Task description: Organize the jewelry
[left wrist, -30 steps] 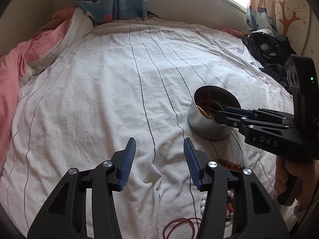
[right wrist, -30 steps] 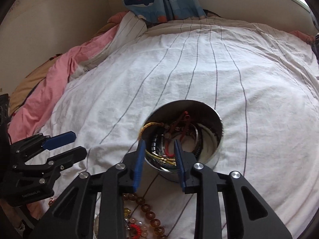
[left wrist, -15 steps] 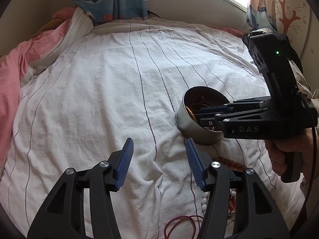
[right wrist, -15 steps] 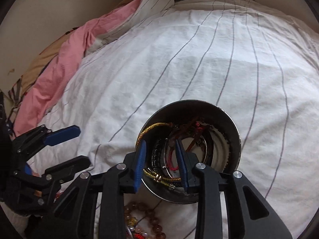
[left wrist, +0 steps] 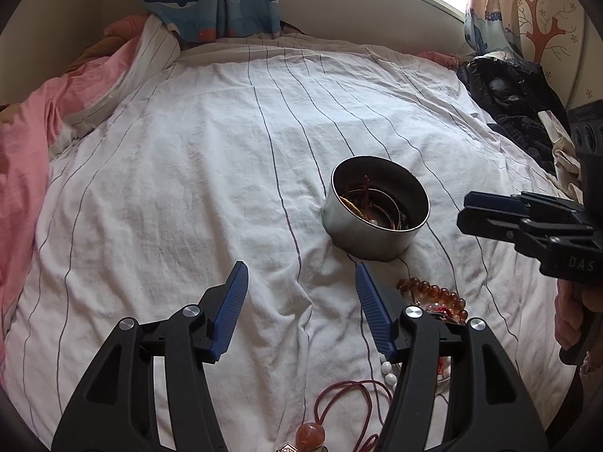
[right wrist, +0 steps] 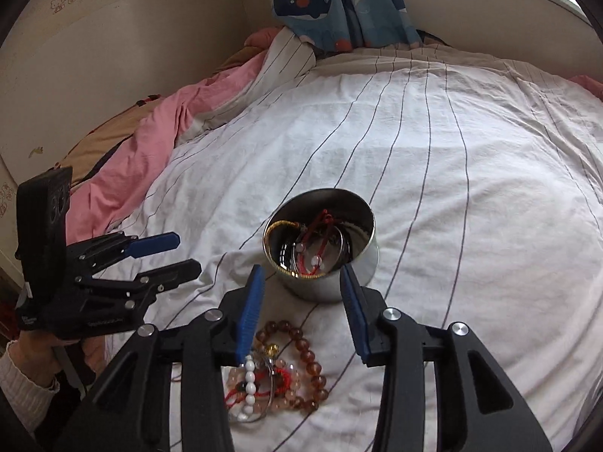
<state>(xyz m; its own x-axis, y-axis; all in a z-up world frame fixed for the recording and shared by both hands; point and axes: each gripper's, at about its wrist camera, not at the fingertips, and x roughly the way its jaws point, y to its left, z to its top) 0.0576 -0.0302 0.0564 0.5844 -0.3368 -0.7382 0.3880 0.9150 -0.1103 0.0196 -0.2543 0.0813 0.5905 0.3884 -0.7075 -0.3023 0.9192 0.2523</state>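
Since the earlier frames the right gripper has pulled back out of the metal tin and lifted clear, and its jaws have just been opening with nothing between them; the left gripper has barely shifted, though its jaws have also just been opening wider over bare sheet. Left to right across the bed: pink bedding bunched along the left edge, out of the work area. Left gripper hovers over the striped sheet, jaws spread, empty, probably held ready for the next piece. Just under and beside its right finger, toward the near edge of the bed, lies the loose pile: a red cord with a red bead, a white bead strand, a brown bead bracelet ringing paler beads and red thread. The pile sits close in front of the tin, apparently so each transfer is short. The tin stands upright near the middle of the bed, already holding a gold chain, bangles and red cords, so sorting looks partly done. Right gripper is roughly half open, empty, hanging above the pile with the tin just beyond its tips; likely positioned to drop onto the next bracelet. Dark clothing heaps at the right edge.
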